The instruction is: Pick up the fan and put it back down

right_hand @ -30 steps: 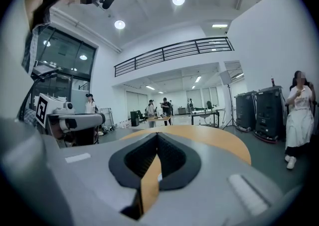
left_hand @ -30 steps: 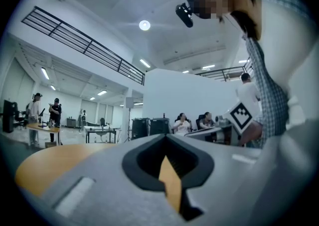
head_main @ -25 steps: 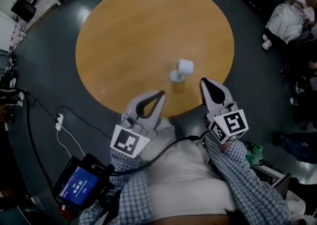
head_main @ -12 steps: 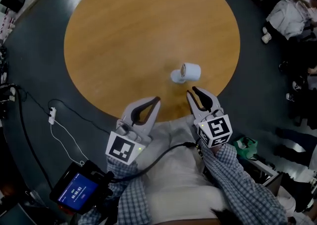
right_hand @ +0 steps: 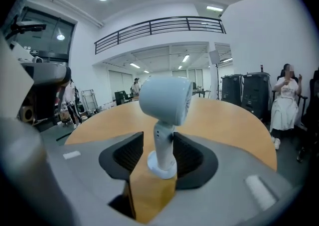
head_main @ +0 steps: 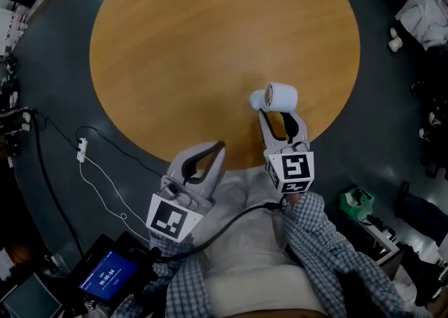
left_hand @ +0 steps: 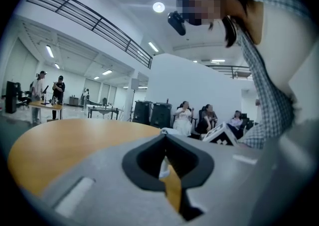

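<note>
Wooden table (head_main: pixel 182 43); right gripper (head_main: pixel 282 124) jaws just opening wide, fan (head_main: pixel 280 97) between.

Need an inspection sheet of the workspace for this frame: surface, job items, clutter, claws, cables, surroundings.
Surface: round wooden table, holding only the fan.
Job's things: small white fan, upright near the table's near edge.
Clutter: nothing seen on the table.
Grippers: right claw open, jaws have just been opening, the fan's stem stands between them, not squeezed; left claw shut, empty.
Cables: white power strip with its lead on the floor at left; black cable across the person's shirt.
Surroundings: dark floor; seated people beyond the table; blue-screen device low at left.
</note>
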`<state>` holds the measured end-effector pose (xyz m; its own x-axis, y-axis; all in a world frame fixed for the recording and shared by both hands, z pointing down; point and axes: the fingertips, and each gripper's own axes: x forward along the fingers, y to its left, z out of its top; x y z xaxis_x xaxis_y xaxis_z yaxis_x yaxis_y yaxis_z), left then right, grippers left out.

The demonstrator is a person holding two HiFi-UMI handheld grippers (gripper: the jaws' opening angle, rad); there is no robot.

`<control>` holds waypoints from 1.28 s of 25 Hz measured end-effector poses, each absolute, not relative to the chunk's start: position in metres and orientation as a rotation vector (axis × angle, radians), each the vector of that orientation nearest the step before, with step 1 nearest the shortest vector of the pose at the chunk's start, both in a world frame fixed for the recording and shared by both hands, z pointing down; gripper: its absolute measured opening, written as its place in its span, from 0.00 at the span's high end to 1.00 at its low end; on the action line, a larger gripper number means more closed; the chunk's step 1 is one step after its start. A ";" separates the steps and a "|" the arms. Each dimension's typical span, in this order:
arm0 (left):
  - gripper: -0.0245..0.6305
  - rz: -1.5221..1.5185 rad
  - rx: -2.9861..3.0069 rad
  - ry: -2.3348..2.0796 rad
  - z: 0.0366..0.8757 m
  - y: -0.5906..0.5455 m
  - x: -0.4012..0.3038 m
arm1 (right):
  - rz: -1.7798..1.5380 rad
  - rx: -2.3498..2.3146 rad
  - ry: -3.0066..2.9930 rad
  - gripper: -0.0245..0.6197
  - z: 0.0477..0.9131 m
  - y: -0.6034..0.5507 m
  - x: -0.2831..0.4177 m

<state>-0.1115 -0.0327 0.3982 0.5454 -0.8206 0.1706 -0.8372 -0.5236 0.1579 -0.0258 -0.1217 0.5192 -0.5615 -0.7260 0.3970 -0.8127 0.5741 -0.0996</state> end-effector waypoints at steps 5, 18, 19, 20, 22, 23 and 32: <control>0.96 0.135 2.538 -1.390 0.405 -0.029 -0.114 | 0.362 1.311 -2.510 0.68 0.517 -0.136 -0.026; 0.96 0.169 2.521 -1.384 0.411 -0.030 -0.113 | 0.356 1.332 -2.584 0.69 0.504 -0.153 -0.031; 0.96 0.168 2.520 -1.385 0.411 -0.030 -0.114 | 0.353 1.330 -2.590 0.69 0.503 -0.153 -0.032; 0.96 0.168 2.519 -1.386 0.410 -0.031 -0.114 | 0.353 1.329 -2.598 0.70 0.501 -0.154 -0.033; 0.96 0.166 2.519 -1.392 0.409 -0.032 -0.115 | 0.359 1.334 -2.617 0.70 0.495 -0.156 -0.033; 0.96 0.164 2.521 -1.395 0.408 -0.034 -0.115 | 0.356 1.335 -2.625 0.70 0.491 -0.157 -0.033; 0.96 0.117 2.560 -1.447 0.390 -0.057 -0.102 | 0.293 1.294 -2.709 0.71 0.452 -0.165 -0.013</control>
